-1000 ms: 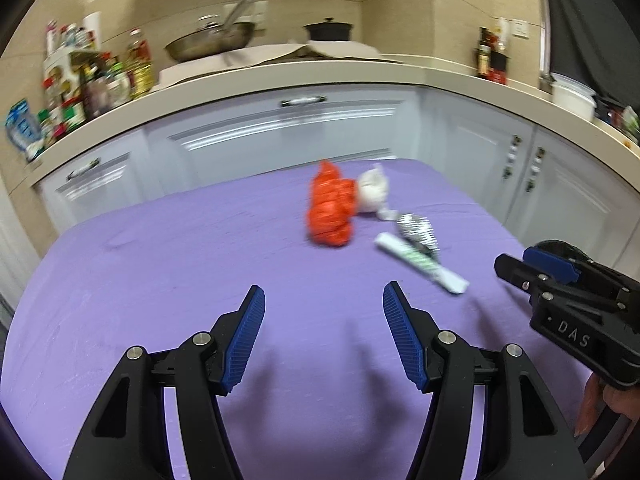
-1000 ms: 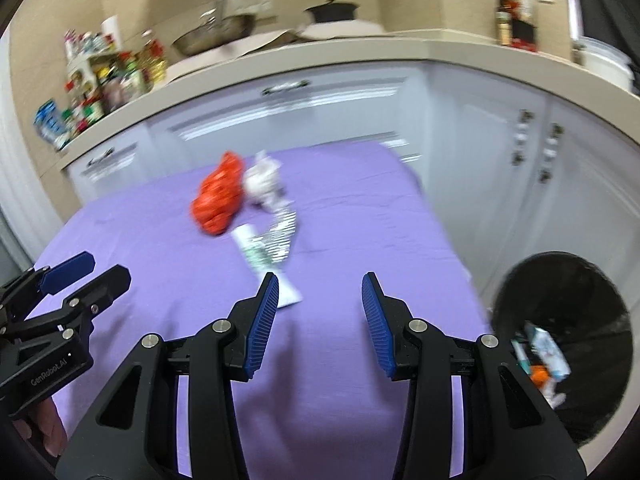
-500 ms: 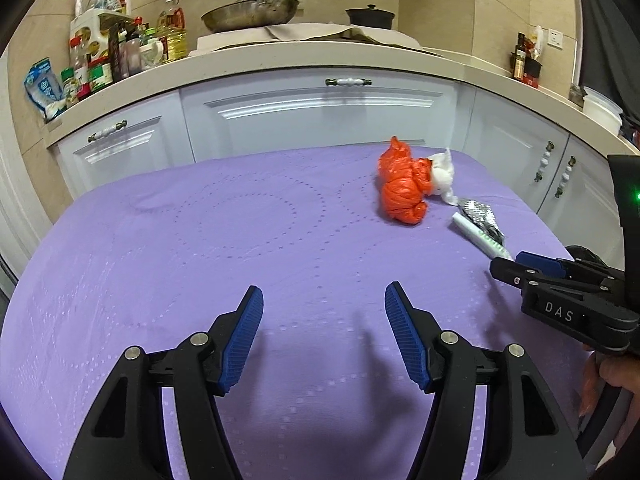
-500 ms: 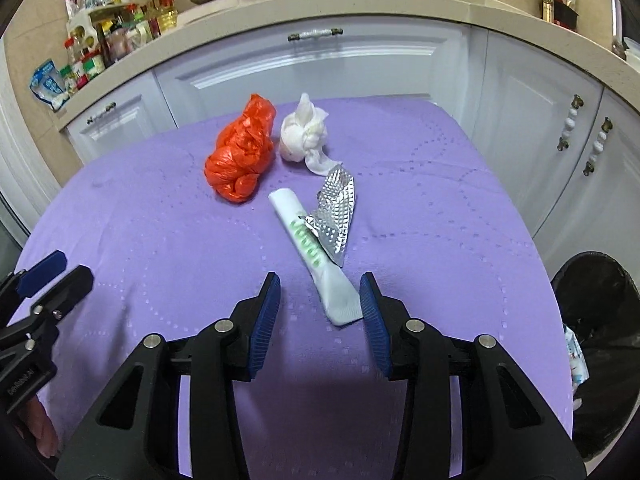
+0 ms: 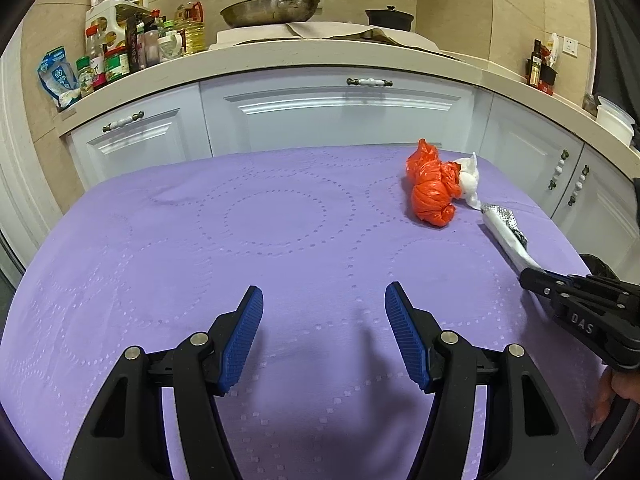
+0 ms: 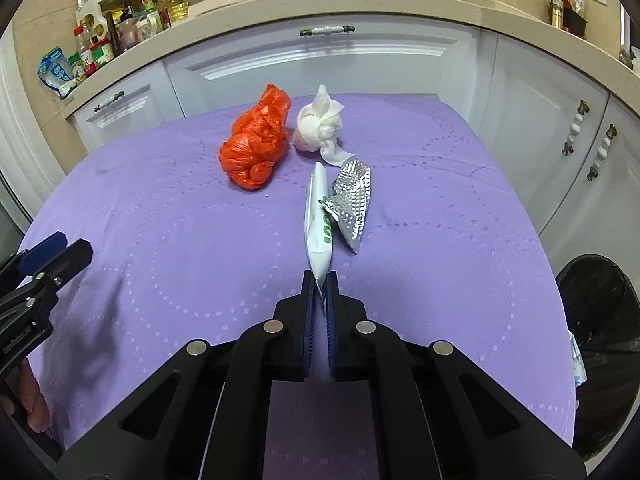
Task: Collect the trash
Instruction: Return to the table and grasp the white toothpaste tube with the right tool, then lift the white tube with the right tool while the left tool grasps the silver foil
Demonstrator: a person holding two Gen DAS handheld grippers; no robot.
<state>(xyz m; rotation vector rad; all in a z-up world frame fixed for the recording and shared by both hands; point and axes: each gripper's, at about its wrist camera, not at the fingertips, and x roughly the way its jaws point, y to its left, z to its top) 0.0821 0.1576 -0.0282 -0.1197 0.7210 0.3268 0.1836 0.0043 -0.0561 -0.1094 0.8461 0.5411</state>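
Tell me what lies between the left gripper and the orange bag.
Nothing: in the left wrist view, only bare purple tablecloth lies between the open left gripper and the orange bag.

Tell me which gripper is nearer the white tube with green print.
Right. The right gripper has just closed on the near end of the white tube. The left gripper hangs open over bare purple cloth, well apart from it.

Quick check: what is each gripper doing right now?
Left gripper: open, nothing between its fingers.
Right gripper: has just been closing, now shut on the near end of the white tube.
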